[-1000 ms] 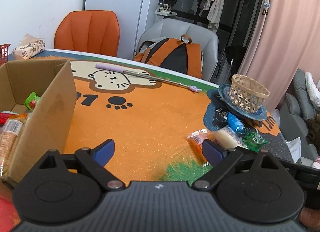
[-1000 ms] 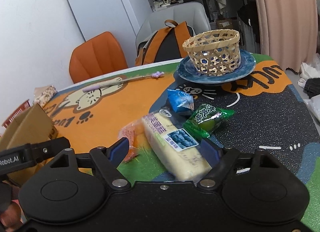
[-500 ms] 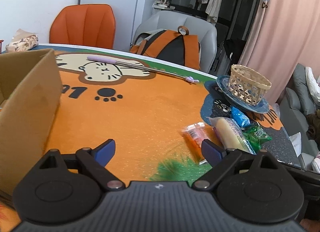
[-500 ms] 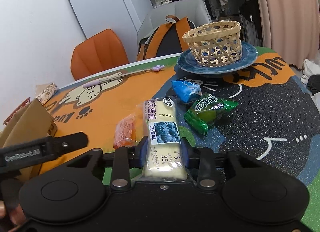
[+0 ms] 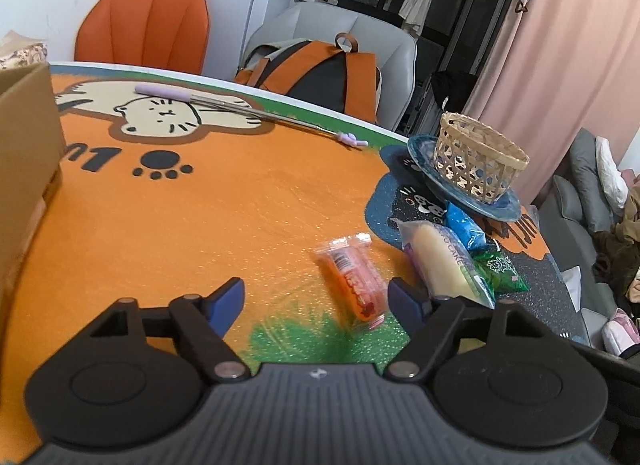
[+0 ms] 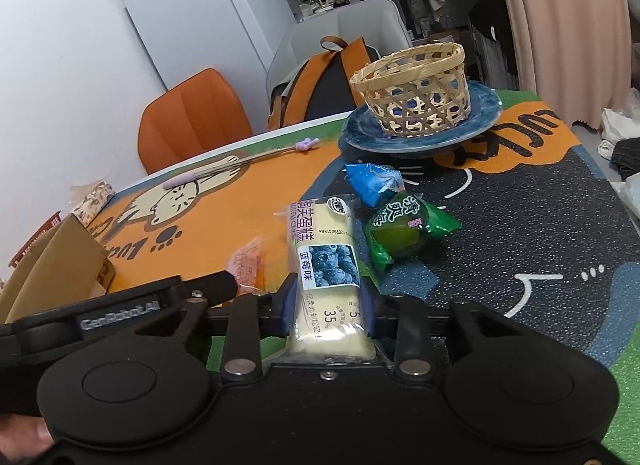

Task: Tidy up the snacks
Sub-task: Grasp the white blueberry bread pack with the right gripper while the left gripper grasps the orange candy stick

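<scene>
In the left wrist view an orange snack packet (image 5: 354,277) lies on the mat between the blue pads of my left gripper (image 5: 316,299), nearer the right pad. The jaws are closing and neither pad presses on it. My right gripper (image 6: 328,311) is shut on a cream blueberry cake packet (image 6: 324,261), which points away along the fingers. The same cake (image 5: 440,261) lies just right of the orange packet. A blue packet (image 6: 374,181) and a green packet (image 6: 408,229) lie beyond it. A finger of the left gripper (image 6: 208,287) shows beside the orange packet (image 6: 246,265).
A cardboard box (image 5: 24,137) stands at the left on the cat-print mat. A woven basket (image 5: 476,161) sits on a blue plate (image 5: 500,207) at the far right. A long purple-handled stick (image 5: 224,105) lies near the far edge. Behind the table stand chairs and an orange backpack (image 5: 320,77).
My left gripper moved right and down to straddle the orange packet, and its jaws narrowed; the box slid to the left of its view. My right gripper closed on the cake packet.
</scene>
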{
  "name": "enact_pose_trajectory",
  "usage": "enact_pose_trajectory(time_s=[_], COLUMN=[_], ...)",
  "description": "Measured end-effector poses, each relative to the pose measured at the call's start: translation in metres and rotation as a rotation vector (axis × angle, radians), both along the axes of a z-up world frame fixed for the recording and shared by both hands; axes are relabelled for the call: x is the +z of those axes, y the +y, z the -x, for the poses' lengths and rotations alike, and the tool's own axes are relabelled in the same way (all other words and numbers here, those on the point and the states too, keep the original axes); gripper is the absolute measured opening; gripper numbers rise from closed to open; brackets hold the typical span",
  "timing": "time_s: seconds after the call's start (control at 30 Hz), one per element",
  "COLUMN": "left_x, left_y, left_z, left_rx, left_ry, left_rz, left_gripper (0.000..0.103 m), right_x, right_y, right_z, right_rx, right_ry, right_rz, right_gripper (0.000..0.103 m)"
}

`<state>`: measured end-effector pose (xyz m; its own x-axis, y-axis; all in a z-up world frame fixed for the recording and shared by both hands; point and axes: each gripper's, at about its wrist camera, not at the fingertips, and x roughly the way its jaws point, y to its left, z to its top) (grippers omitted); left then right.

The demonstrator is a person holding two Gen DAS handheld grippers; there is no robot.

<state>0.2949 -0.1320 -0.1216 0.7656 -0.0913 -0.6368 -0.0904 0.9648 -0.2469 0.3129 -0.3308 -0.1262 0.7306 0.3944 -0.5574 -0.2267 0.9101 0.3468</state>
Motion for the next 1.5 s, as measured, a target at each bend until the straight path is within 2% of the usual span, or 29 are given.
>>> enact_pose_trajectory(time_s=[0.67, 0.77, 0.83, 0.93, 1.2, 1.5], left_x=[-0.007, -0.006, -0.005, -0.004, -0.004, -0.001], left_y=[-0.014, -0.015, -0.016, -0.017, -0.003, 0.006], left_z=[-0.018, -0.017, -0.016, -0.013, -0.003, 0.009], left_rx=[-0.01, -0.033, -0.052, -0.067, -0.06, -0.078], left_ry=[-0.051, -0.055, -0.051, -0.048, -0.031, -0.019], left_rz=[-0.033, -0.035, -0.03, -0.041, -0.008, -0.009], left_gripper=[0.075, 0.066, 0.056, 0.05, 0.044, 0.043], right_x=[-0.002, -0.002, -0.002, -0.002, -0.002, -0.001], right_y=[-0.008, -0.008, -0.007, -0.006, -0.001, 0.0], right_z=[-0.003, -0.003, -0.003, -0.003, -0.001, 0.0], right_rx=[-0.046, -0.047, -0.047, -0.047, -0.024, -0.018], right_ry=[0.019, 0.016, 0.013, 0.009, 0.007, 0.004], right_rz=[-0.022, -0.018, -0.013, -0.006, 0.001, 0.01], right_gripper=[0.032, 0.033, 0.033, 0.033, 0.033, 0.033])
